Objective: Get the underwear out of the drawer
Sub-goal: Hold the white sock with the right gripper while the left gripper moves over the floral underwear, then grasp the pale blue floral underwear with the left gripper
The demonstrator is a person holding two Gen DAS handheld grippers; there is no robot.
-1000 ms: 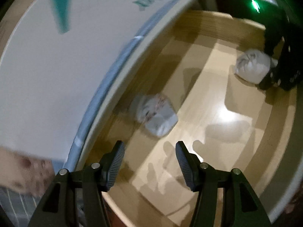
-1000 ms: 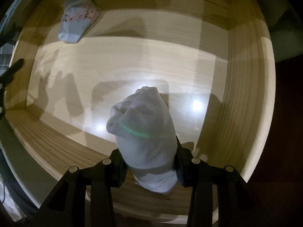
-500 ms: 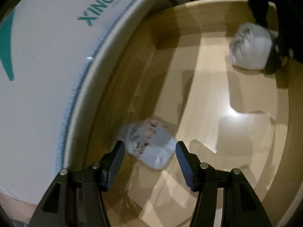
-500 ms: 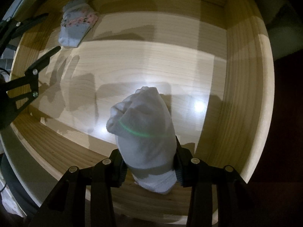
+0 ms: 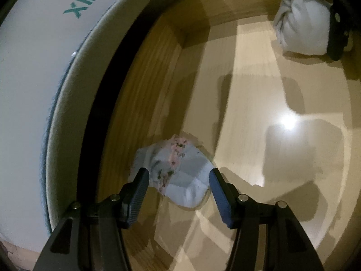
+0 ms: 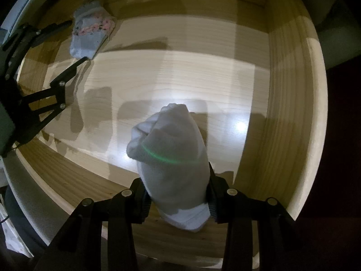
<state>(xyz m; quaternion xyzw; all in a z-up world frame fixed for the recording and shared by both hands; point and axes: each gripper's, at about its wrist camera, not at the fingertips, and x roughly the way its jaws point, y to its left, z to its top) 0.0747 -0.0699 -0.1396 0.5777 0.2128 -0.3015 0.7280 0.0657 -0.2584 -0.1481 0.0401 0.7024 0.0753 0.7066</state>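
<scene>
A folded pale-blue underwear with a pink floral band (image 5: 178, 169) lies on the wooden drawer floor (image 5: 248, 113) by the left wall. My left gripper (image 5: 178, 180) hangs open just over it, one finger on each side, pads not touching the cloth. The same piece (image 6: 90, 33) shows at the far left in the right wrist view, with the left gripper (image 6: 77, 43) around it. My right gripper (image 6: 177, 192) points down and is shut on a rolled white underwear (image 6: 171, 158), also seen at the drawer's far right (image 5: 302, 27).
The drawer's wooden walls (image 6: 293, 113) ring the floor on all sides. A white box with teal lettering (image 5: 45, 67) sits above the drawer's left edge. Dark surroundings lie beyond the right wall.
My left gripper has come down and rolled, closing in on the floral underwear until it straddles it. The right gripper holds still with the white roll.
</scene>
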